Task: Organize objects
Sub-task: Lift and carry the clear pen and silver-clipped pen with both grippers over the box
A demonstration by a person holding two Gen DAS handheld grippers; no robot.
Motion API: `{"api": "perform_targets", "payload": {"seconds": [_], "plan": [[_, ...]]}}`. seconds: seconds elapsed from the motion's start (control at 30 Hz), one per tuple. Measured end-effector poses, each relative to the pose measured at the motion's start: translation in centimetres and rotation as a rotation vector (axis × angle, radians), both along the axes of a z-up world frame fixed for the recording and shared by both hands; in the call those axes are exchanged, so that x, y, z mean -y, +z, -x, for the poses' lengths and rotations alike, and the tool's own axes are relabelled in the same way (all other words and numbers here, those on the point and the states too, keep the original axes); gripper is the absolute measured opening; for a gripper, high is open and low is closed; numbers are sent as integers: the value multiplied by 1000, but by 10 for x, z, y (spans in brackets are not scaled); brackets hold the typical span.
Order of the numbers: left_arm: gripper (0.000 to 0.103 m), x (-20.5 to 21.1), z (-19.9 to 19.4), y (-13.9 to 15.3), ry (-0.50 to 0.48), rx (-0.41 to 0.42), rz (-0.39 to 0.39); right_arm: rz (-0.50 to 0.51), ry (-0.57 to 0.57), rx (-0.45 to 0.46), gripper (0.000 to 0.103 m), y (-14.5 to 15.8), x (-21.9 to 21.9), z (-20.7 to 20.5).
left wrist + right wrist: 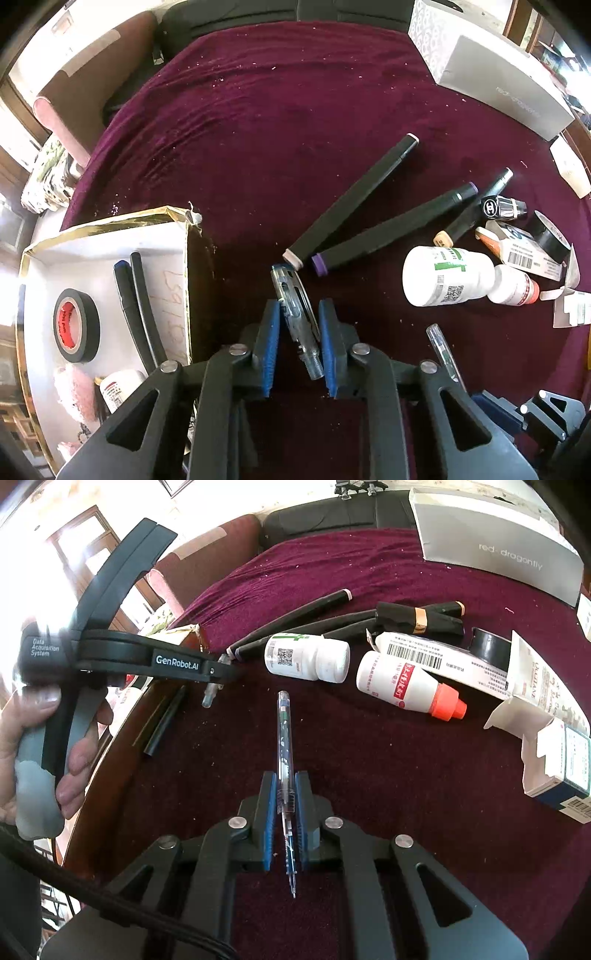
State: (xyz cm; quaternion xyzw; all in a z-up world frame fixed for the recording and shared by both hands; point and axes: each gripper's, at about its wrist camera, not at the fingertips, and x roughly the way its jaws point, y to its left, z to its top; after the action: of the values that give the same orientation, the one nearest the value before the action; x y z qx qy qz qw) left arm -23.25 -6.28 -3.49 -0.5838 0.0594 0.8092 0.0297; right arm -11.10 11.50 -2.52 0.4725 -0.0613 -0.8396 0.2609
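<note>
Both claws point steeply down — the left claw [298, 332] nearly closed, the right claw [286, 805] clamped tight; a hand [44, 749] grips the left handle.

A clear pen [295, 317] sits tilted between blue pads, tip end nearest the camera. A second clear pen [285, 760] with blue ink points away over the maroon cloth. Two black markers [354, 199] lie side by side, touching at their capped ends.

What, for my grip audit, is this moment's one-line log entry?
left gripper: shut on clear pen barrel | right gripper: shut on ballpoint pen
</note>
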Motion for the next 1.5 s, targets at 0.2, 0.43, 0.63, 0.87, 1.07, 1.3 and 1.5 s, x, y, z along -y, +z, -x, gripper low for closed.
{"api": "perform_targets", "payload": {"seconds": [0.2, 0.43, 0.63, 0.87, 1.07, 1.3, 1.5], "plan": [[12, -9, 4, 0, -12, -14, 23, 2, -3, 0, 8, -1, 1, -2], [12, -15, -61, -1, -39, -42, -5, 10, -6, 4, 8, 0, 1, -3], [12, -4, -109, -4, -27, -56, -95, -11, 1, -24, 9, 0, 6, -3], [12, 5, -140, 1, -20, -68, -192, -97, 19, -83, 8, 1, 17, -10], [12, 9, -185, 18, -11, -118, -241, 36, 34, 54, 8, -1, 13, -32], [12, 33, -209, 33, 15, -157, -307, 126, 41, 32, 8, 22, 22, -67], [13, 75, -219, 65, 72, -230, -319, 147, 100, -38, 8, 58, 60, -86]]}}
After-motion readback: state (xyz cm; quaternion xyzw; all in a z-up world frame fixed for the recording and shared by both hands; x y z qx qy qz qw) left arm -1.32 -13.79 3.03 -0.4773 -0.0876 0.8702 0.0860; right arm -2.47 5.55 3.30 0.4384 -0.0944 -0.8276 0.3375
